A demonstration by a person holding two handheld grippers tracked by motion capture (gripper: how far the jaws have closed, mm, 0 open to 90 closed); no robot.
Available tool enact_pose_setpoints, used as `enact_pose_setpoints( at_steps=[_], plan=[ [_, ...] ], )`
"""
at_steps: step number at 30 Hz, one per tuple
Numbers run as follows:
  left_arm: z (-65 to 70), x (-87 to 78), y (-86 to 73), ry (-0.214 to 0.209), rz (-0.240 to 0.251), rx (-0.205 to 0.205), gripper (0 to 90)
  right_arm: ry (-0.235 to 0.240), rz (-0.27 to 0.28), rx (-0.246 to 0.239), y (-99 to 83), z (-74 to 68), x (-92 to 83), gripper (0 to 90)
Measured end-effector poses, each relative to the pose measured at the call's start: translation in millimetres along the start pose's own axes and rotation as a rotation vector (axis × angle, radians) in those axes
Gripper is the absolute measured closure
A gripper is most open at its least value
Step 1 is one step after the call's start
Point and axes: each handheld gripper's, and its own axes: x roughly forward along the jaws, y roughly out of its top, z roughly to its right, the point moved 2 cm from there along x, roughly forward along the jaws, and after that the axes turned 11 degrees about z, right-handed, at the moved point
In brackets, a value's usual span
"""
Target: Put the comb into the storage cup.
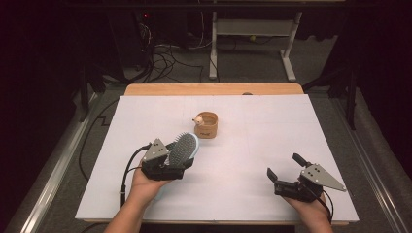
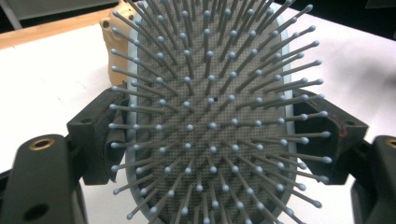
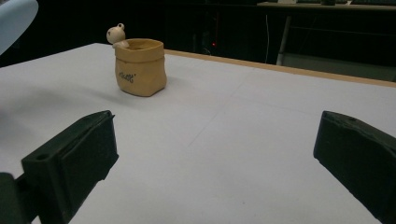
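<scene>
A hairbrush (image 1: 184, 147) with a light blue frame and a grey bristle pad is raised off the white table (image 1: 272, 126), bristles facing the person. My left gripper (image 1: 180, 162) is shut on its two sides. In the left gripper view the black jaws press the brush (image 2: 210, 93) from left and right, and the left gripper (image 2: 215, 135) points toward a tan sack-shaped pot (image 2: 116, 28). That pot (image 1: 206, 125) stands mid-table with a small figure on its rim. My right gripper (image 1: 283, 166) rests at the front right, open and holding nothing. The right gripper (image 3: 219, 140) faces the pot (image 3: 140, 67).
The wooden table edge (image 1: 214, 89) shows past the white sheet. Cables (image 1: 165, 58) and a white desk frame (image 1: 289, 53) are on the floor behind. The brush's pale back (image 3: 14, 18) shows at the top left of the right gripper view.
</scene>
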Motion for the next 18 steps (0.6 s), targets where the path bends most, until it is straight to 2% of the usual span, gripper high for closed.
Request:
enact_pose_setpoints(
  at_steps=[10, 18],
  plan=[
    [5.0, -3.4, 0.2, -0.024, 0.042, 0.036, 20.7, 0.001, -0.003, 0.003, 0.0, 0.7, -0.1, 0.4],
    [10.2, -5.9, 0.7, -0.056, 0.077, 0.037, 20.6, 0.001, -0.001, 0.006, 0.2, 0.8, -0.6, 0.4]
  ],
)
